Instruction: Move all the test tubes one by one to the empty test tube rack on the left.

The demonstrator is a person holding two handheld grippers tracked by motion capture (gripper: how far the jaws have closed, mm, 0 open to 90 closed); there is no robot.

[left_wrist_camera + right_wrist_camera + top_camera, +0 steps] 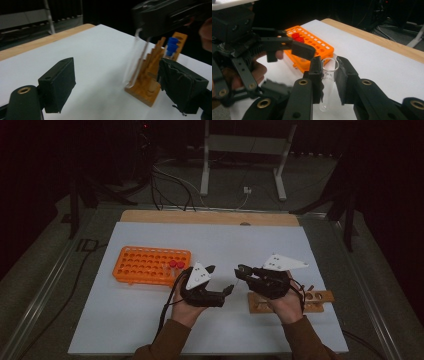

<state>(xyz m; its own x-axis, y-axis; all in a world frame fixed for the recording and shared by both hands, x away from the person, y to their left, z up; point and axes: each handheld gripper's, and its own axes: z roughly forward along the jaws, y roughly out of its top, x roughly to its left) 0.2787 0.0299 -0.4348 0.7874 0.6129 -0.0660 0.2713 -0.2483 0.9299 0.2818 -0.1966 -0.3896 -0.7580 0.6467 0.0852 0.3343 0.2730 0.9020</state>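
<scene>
My right gripper (pixel 329 65) is shut on a clear glass test tube (pixel 328 85), gripping it just below its open rim; the tube hangs upright above the white mat. In the high view the right gripper (pixel 240 270) faces the left gripper (pixel 221 279) closely over the middle of the mat. The left gripper (pixel 117 68) stands open, its pads wide apart on either side of the blurred tube (pixel 136 60) without touching it. An orange tube rack (pixel 150 265) with two red-capped tubes (pixel 176 264) lies to the left. A wooden rack (pixel 292 301) sits under my right hand.
The wooden rack (pixel 150 75) holds a blue-capped tube (pixel 172 47). A white mat (pixel 210 245) covers a wooden tabletop (pixel 210 217). Cables and a metal stand's feet lie on the floor beyond the table's far edge.
</scene>
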